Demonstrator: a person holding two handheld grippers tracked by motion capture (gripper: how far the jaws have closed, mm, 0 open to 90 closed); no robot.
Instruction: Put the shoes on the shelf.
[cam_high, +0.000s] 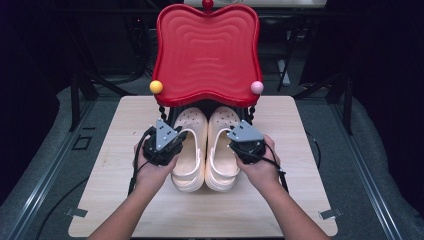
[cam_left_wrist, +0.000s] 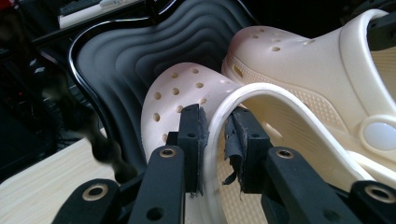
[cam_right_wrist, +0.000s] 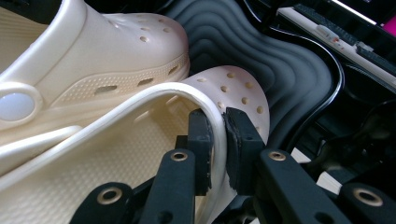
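2 cream clogs side by side, toes toward 12 o'clock

The left clog (cam_high: 190, 145) and the right clog (cam_high: 221, 145) are pale cream foam shoes with rows of small round holes over the rounded toes and a heel strap pinned by a round rivet. They sit upright and parallel at the middle of the table, inner sides touching or nearly so, heels toward 6 o'clock, toes tucked under a red shelf at 12 o'clock. The outer rim of the left clog (cam_left_wrist: 219, 126) is pinched at about 9 o'clock, the outer rim of the right clog (cam_right_wrist: 215, 121) at about 3 o'clock.
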